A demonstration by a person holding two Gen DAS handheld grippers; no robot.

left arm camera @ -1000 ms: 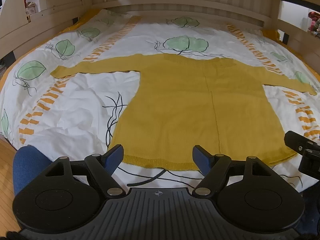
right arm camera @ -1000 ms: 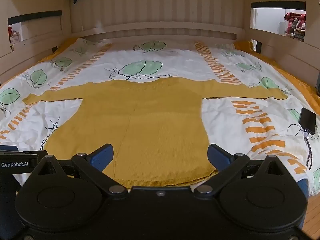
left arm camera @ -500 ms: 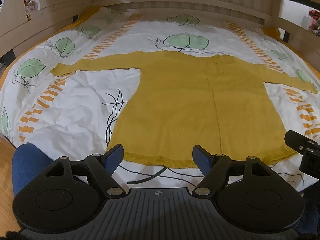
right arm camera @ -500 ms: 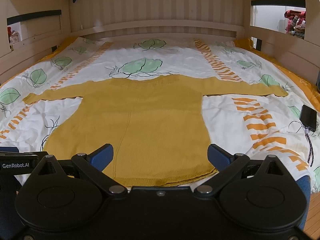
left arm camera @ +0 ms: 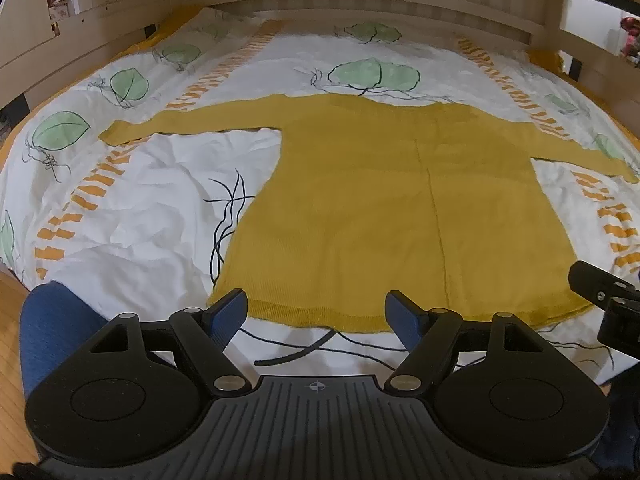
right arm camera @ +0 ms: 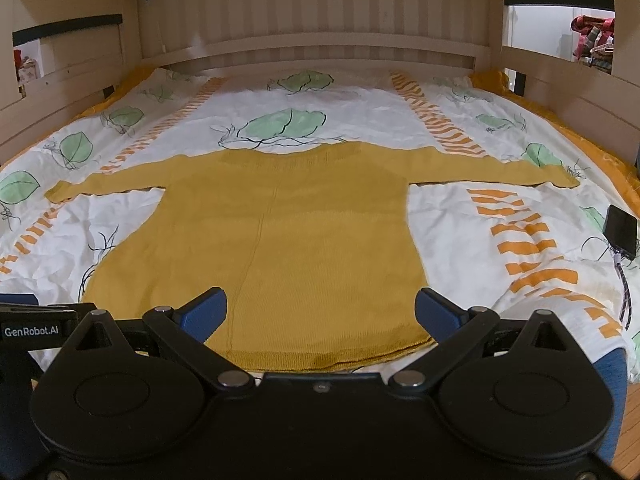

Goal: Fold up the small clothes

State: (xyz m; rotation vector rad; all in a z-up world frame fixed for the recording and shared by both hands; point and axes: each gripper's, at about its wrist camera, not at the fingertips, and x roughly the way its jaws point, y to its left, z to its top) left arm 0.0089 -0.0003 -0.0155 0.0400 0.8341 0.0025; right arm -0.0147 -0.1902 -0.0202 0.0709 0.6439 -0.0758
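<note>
Your left gripper (left arm camera: 316, 316) is matte black plastic with a ribbed centre deck, a small crosshair mark, round silver pivot screws and blue finger pads (left arm camera: 230, 314). Your right gripper (right arm camera: 320, 312) matches, and white "GenRobot.AI" lettering (right arm camera: 31, 331) shows on a black side.

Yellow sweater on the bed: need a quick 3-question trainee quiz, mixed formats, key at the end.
1. True or false: the yellow sweater lies flat on the bedspread with both sleeves spread out to the sides.
2. Multiple choice: the left claw is A) shut on the hem, B) open and holding nothing, C) shut on a sleeve.
3. Fill in: the dark phone-like device with a cable lies near the bed's ____ edge in the right wrist view.

Key: 1 true; 2 B; 3 right. The right claw is also open, near the hem.
</note>
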